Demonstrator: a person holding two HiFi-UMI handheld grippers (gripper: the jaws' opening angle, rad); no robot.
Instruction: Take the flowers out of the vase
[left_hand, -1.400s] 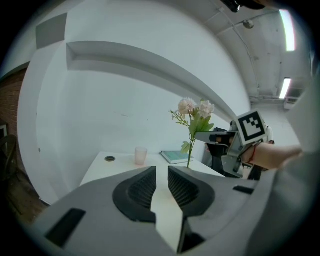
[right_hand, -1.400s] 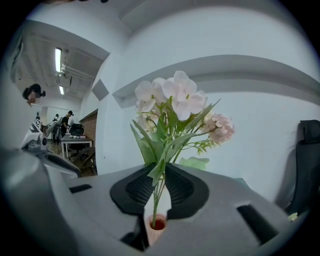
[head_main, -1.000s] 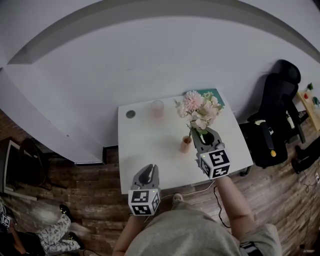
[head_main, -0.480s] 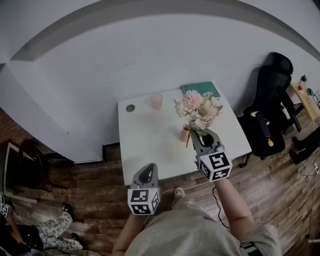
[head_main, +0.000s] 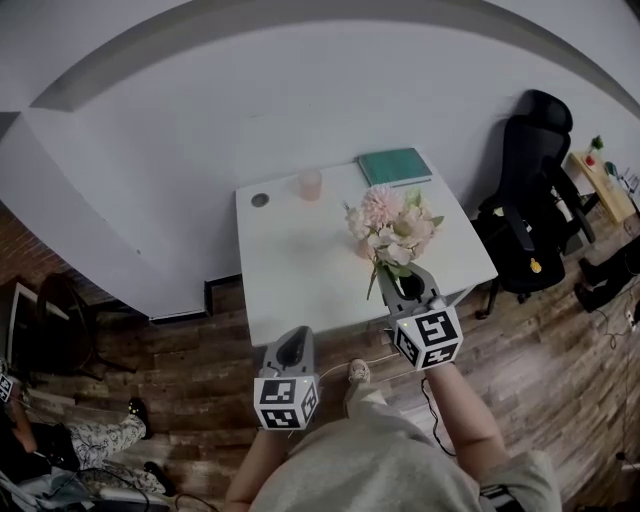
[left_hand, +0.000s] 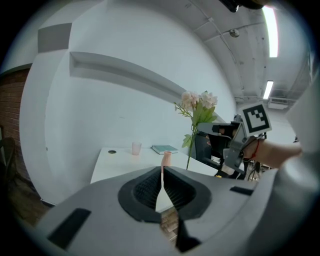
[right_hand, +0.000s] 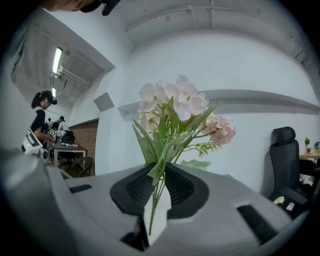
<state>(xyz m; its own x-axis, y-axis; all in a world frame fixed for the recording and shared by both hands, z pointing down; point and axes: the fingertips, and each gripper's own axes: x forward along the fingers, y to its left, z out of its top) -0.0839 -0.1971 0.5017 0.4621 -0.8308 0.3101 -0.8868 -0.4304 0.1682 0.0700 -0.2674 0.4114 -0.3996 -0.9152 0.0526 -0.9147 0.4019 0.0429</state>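
You had your right gripper (head_main: 405, 287) with its jaws pinched on the stems of the flowers (head_main: 392, 222), so the bunch was clear out of the vase (left_hand: 166, 158) and held just beside it, stem ends hanging free. Your left gripper (head_main: 291, 352) sat well back from the vase, and its jaws had just been closing and met on nothing.

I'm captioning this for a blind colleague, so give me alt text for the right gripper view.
The right gripper is shut on the green stems of a bunch of pink and white flowers, held upright in front of a white wall. A black office chair stands at the right edge.
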